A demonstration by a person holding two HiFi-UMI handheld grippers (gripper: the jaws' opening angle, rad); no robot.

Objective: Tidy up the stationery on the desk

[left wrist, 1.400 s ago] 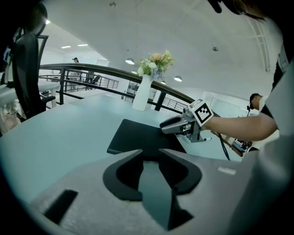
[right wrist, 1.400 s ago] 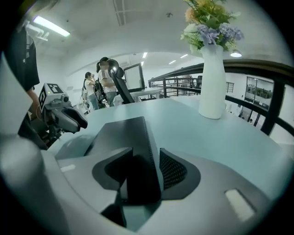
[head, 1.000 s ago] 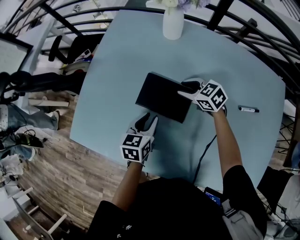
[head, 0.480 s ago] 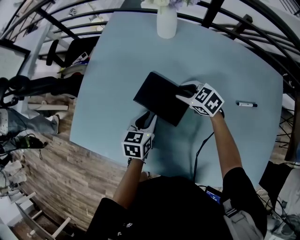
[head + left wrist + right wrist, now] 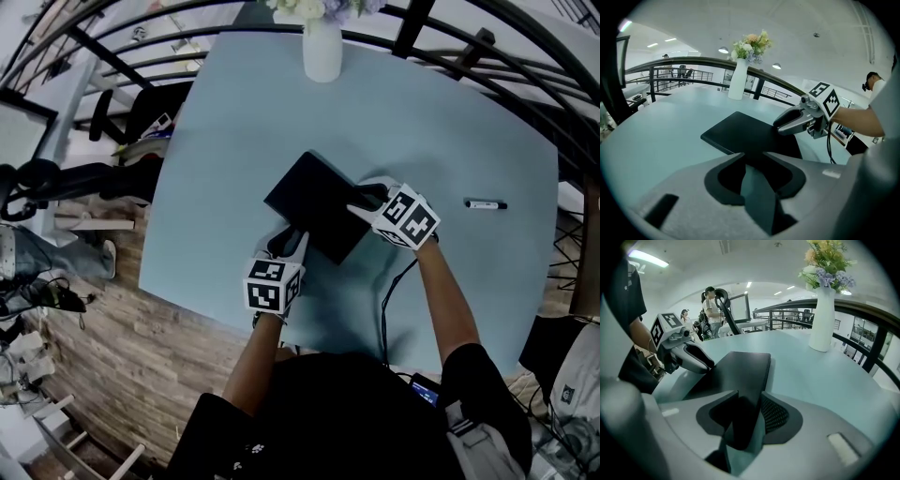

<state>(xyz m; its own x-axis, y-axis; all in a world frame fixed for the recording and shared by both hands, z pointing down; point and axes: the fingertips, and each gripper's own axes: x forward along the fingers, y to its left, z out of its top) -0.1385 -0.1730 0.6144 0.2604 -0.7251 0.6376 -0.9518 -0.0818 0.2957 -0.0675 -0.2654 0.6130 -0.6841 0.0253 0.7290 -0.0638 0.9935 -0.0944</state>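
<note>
**Both jaws on the black notebook**

The jaws of my right gripper point(image 5: 749, 397) are pinched onto the black notebook point(image 5: 314, 202). Its dark cover runs straight in between them from its right-hand side. The jaws of my left gripper point(image 5: 752, 161) are drawn close on the notebook's near edge, with only a narrow slot between the tips and the dark edge sitting in it. Each gripper faces the other across the cover.

The notebook sits askew near the middle of the desk point(image 5: 450, 122), somewhat toward the near edge, with one corner pointing at the far edge. I cannot tell whether it lies fully flat or is tipped up where I hold it.

A black cable point(image 5: 394, 300) trails from my right gripper across the desk and over the near edge.

Well apart from the notebook, a marker point(image 5: 486, 203) lies flat close to the right edge, white with dark ends.

At the far edge stands a white vase point(image 5: 322, 52), upright, holding flowers point(image 5: 751, 45). Beyond that edge a dark railing point(image 5: 525, 37) curves around the desk.
</note>
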